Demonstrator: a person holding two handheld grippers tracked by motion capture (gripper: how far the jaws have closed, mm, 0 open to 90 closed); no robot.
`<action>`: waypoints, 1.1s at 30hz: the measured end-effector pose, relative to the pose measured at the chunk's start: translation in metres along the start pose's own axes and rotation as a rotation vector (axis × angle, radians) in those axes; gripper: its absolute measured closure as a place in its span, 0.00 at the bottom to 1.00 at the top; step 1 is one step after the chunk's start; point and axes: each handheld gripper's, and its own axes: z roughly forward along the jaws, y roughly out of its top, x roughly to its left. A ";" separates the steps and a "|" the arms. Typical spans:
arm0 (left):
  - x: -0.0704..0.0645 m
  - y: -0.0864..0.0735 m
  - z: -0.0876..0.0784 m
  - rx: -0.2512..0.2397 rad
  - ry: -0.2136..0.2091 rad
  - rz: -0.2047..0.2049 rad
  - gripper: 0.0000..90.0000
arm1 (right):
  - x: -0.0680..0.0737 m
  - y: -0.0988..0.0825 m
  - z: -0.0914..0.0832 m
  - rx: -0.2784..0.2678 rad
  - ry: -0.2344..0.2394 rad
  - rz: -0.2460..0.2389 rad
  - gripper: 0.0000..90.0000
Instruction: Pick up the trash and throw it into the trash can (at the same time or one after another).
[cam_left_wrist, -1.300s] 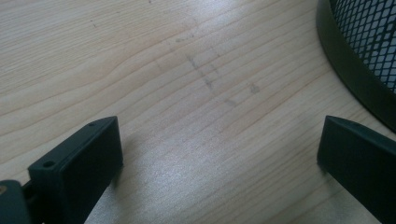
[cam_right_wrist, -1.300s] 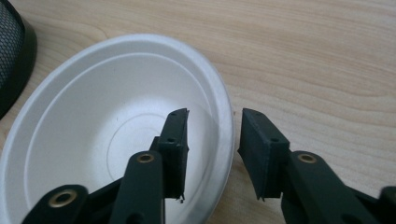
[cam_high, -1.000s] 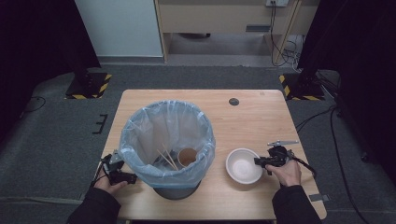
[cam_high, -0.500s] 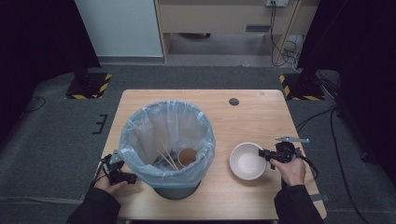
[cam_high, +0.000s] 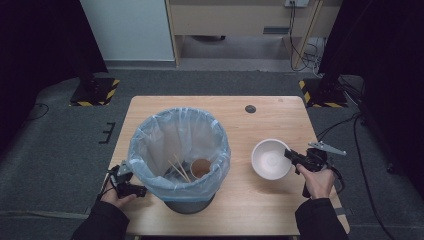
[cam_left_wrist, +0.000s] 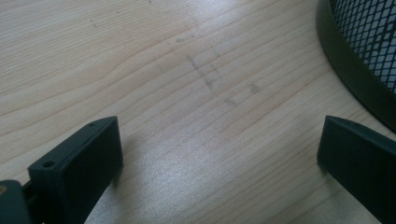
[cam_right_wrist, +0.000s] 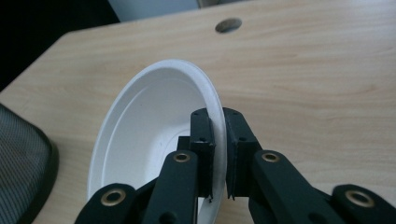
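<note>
Floor: grey carpet (cam_high: 60, 150) was seen | Tabletop (cam_high: 280, 120): pale wood was lit | Back: white panel (cam_high: 127, 30), wooden cabinet (cam_high: 235, 17) | Sides: darkness | Stands: hazard-striped bases (cam_high: 95, 92)

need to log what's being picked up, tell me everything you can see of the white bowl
The white bowl is round, shallow and thin-walled, like paper or foam, with a narrow rolled rim and faint rings inside. It looks empty. The right hand-held gripper is shut on its rim, one jaw inside and one outside. In the right gripper view the bowl is tilted on edge above the wooden table; a shadow lies under it. It sits right of the lined bin, apart from it.
</note>
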 end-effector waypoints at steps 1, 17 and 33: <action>0.000 0.000 0.000 0.000 0.000 0.000 0.00 | 0.000 0.001 -0.001 -0.018 -0.003 0.007 0.93; 0.000 0.000 0.000 0.000 0.000 0.000 0.00 | -0.001 0.016 -0.026 -0.276 0.004 0.063 0.93; 0.000 0.000 0.000 0.000 0.000 0.000 0.00 | 0.004 0.030 -0.046 -0.447 0.028 0.067 0.93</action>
